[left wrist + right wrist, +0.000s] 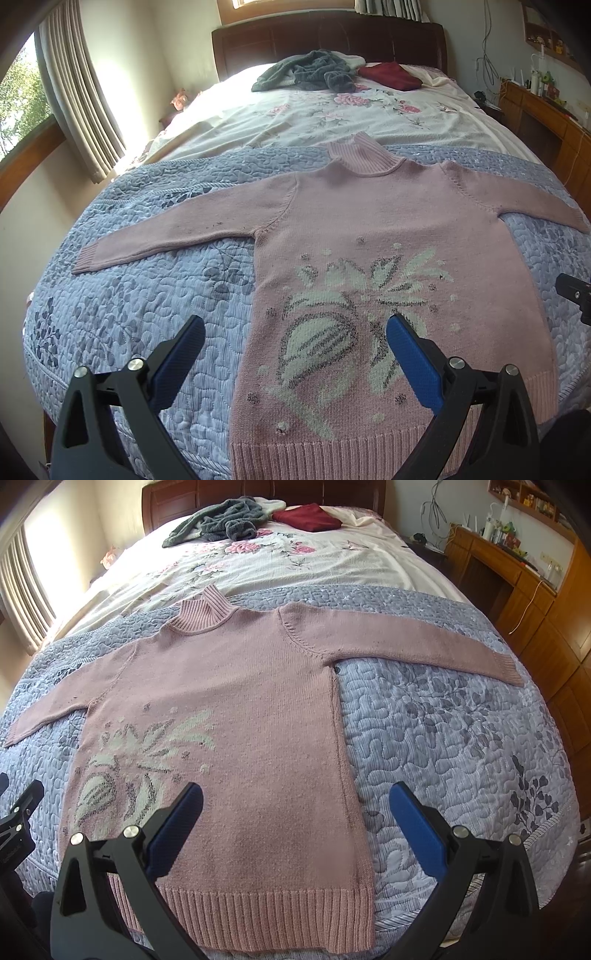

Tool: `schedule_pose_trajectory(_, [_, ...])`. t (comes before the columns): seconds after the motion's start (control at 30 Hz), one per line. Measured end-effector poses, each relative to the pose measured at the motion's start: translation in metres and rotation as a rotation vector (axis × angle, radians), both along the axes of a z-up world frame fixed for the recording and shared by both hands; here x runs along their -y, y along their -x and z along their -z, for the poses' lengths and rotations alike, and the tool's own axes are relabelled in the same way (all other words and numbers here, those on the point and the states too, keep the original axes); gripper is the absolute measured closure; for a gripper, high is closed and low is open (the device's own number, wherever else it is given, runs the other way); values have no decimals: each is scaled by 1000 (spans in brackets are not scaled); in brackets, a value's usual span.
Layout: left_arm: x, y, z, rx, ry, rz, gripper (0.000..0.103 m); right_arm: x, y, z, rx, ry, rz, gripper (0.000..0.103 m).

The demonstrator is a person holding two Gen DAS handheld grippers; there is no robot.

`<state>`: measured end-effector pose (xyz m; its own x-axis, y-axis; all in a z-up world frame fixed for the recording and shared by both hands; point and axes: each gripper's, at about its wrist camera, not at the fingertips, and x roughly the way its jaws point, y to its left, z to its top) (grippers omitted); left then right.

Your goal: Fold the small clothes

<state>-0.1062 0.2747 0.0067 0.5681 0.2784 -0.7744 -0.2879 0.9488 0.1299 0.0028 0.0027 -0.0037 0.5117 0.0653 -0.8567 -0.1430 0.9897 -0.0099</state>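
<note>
Pink sweater (388, 221) spread flat on blue quilt (147, 295), right cuff cut off. Left gripper (295, 332) and right gripper (295, 801) above hem, spread wide, empty. No legible writing.

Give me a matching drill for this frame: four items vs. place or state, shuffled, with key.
1. pink sweater
2. grey garment
3. dark red garment
4. left gripper

A. folded, near the headboard, right side
B. open, above the sweater's lower part
C. crumpled heap near the headboard
D. spread flat on the blue quilt, sleeves out

Pairs: 1-D, 2-C, 3-A, 4-B
</note>
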Motion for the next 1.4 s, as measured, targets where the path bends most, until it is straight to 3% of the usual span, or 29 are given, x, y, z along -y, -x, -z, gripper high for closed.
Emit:
schedule_pose_trajectory(0.6, [1, -2, 2, 0, -11, 6, 4, -1, -2, 0, 3, 1, -3, 3])
schedule_pose_trajectory(0.77, [3, -20, 11, 6, 46, 21, 4, 17, -24, 7, 16, -41, -23, 3])
schedule_pose_trajectory(0.9, [11, -64, 19, -19, 81, 12, 4, 88, -92, 16, -42, -112, 104, 3])
schedule_pose_trajectory(1.17, [52, -175, 22, 9, 86, 75, 4, 283, -241, 55, -159, -118, 452, 3])
schedule_pose_trajectory(1.3, [65, -211, 24, 18, 101, 78, 4, 356, -277, 91, -256, -201, 567, 4])
schedule_pose_trajectory(1.4, [71, -225, 30, 16, 88, 78, 4, 387, -285, 108, -264, -268, 612, 4])
